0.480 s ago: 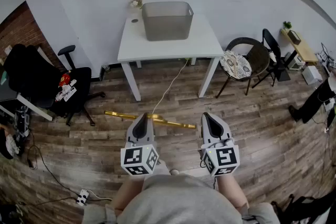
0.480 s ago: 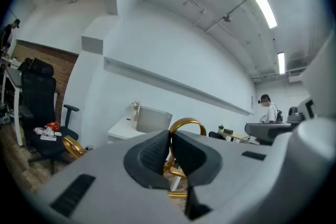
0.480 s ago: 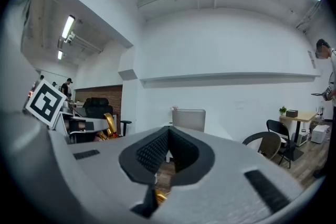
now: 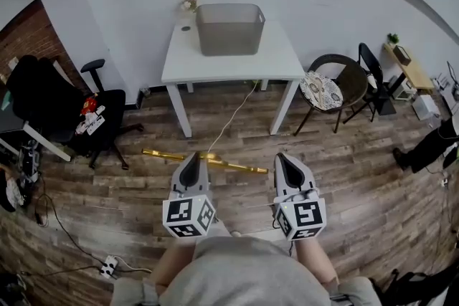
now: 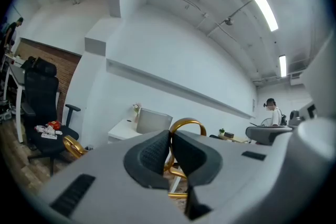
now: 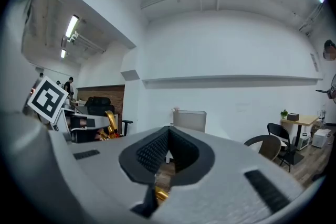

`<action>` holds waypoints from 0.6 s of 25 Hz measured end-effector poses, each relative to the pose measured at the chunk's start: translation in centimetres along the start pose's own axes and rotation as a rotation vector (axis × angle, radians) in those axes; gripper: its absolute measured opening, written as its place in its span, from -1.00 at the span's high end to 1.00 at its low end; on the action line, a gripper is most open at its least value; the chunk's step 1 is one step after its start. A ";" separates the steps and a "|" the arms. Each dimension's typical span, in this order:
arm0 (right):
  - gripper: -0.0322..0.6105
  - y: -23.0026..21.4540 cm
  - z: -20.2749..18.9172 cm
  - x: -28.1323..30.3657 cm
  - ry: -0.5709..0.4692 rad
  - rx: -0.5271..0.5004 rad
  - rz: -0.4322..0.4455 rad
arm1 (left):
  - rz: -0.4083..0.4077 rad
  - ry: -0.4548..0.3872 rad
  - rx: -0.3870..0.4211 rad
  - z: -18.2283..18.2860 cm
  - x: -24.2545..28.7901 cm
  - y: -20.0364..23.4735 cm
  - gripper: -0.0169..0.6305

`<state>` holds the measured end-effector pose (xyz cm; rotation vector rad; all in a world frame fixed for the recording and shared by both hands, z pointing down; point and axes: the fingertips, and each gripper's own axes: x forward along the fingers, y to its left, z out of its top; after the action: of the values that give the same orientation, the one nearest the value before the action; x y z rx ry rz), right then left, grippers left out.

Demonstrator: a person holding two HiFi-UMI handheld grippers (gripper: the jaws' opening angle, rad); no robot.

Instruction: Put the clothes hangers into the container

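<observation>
We find the left hand-held gripper (image 5: 171, 136) clenched on the gold clothes hanger (image 5: 188, 124). Its two ribbed pads are pressed together, and the wire of the hook rises from between them and curls over the right-hand pad. One gold shoulder end shows off to the left of the jaws. The right hand-held gripper (image 6: 169, 131) also has its pads together at the tips. A short gold piece shows low in the gap behind them, and we cannot tell whether it is pinched or only lies beyond.

Against the frame half a second earlier, we see almost no change. Both hand-held grippers sit in the same places, and the hanger keeps the same slight slant between them. Only the head view has shifted a touch, so the room at its edges moves a little.

In the head view both forearms (image 4: 320, 265) reach out from beside the person's torso. The two hand-held grippers are side by side and level with each other. Their marker cubes sit nearest the body and their jaws point forward towards the counter (image 4: 280, 64).

The hanger runs crosswise just ahead of the jaws, above the wood floor (image 4: 344, 175). Its long bar extends out past the left hand-held gripper, and its other end stops just beside the right one. The grey bin (image 4: 229, 32) stands on the white counter against the wall, well apart from the hanger.
</observation>
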<state>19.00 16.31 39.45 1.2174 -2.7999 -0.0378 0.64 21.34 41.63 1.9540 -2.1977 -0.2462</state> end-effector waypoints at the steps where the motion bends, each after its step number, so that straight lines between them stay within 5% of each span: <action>1: 0.90 0.0 0.0 -0.1 0.001 0.000 0.000 | 0.001 -0.001 0.001 0.0 0.0 0.0 0.89; 15: 0.89 -1.0 -0.5 0.1 -0.006 0.070 0.008 | -0.002 0.011 0.003 -0.4 0.7 -0.6 0.89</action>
<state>19.71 15.54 39.94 1.2224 -2.8341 0.0580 1.27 20.53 41.88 1.9542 -2.1909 -0.2327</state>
